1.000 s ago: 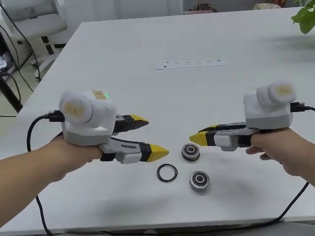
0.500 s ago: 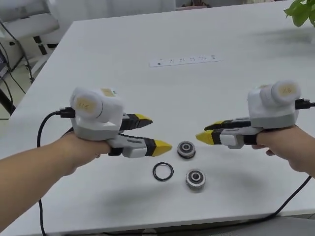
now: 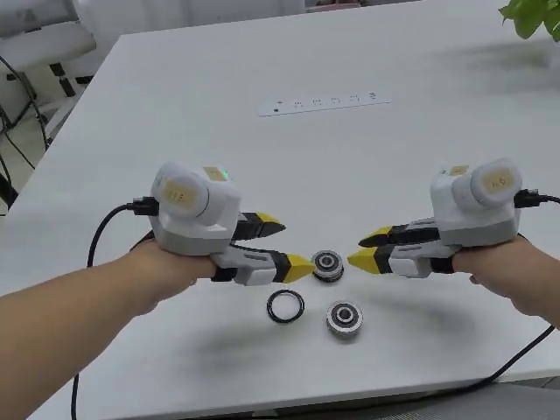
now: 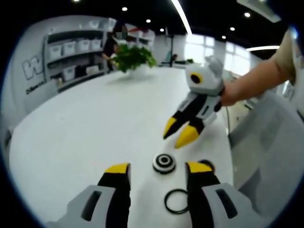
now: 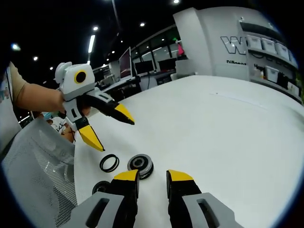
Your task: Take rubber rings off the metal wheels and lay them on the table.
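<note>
1. The white table (image 3: 394,157) carries everything.
2. The left gripper (image 3: 289,247) has its jaws spread wide, nearer the wheel than a second ago.
3. The right gripper (image 3: 366,248) faces it, jaws narrowly parted.
4. One metal wheel (image 3: 328,264) lies flat between their tips, bore upward. A second wheel (image 3: 344,318) lies personward of the right tips.
5. A rubber ring (image 3: 285,306) lies flat just personward of the left tips.

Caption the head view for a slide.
Both open, left gripper and right gripper flank a metal wheel; loose rubber ring and second wheel lie nearby.
</note>
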Available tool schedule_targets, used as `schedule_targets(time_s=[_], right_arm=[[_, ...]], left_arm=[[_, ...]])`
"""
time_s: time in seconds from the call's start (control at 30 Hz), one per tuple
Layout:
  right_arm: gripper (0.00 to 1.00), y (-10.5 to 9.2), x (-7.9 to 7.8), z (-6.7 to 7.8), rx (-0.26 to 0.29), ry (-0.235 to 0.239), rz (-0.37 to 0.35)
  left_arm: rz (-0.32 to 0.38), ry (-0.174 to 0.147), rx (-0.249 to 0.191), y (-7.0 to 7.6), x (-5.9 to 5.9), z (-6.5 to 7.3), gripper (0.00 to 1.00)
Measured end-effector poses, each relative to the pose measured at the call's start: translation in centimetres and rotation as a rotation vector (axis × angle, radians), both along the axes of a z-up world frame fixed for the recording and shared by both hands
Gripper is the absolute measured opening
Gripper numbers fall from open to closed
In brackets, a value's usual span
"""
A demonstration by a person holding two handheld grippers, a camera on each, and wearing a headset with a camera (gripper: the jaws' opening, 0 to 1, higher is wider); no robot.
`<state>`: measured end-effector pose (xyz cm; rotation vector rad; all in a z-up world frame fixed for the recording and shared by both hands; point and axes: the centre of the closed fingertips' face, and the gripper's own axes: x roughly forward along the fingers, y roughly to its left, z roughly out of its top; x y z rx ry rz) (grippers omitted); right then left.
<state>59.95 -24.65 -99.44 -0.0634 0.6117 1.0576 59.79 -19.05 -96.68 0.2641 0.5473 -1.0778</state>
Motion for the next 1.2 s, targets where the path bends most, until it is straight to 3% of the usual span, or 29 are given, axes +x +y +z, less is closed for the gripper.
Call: schedule_targets(time_s=[0.33,0.77,1.0,1.2], right_arm=[[0.17,1.0,-0.8,-1.3,-0.025,-0.004,0.065],[0.16,1.3,-0.9,-1.6,-0.014,-0.004,0.090],[0.16,1.4,-1.0,-1.9,-0.014,-0.001,0.092],[0.16,1.5,-1.0,-2.0,-0.015,-0.002,0.095]], left_arm=[[-0.010,0.025,0.006,-1.1,-0.2,-1.3,0.41],[-0.026,0.048,0.021,-2.6,0.0,-2.7,0.32],[-0.037,0.052,0.039,-2.9,0.0,-3.3,0.27],[-0.032,0.033,0.048,-2.9,0.3,-3.4,0.24]])
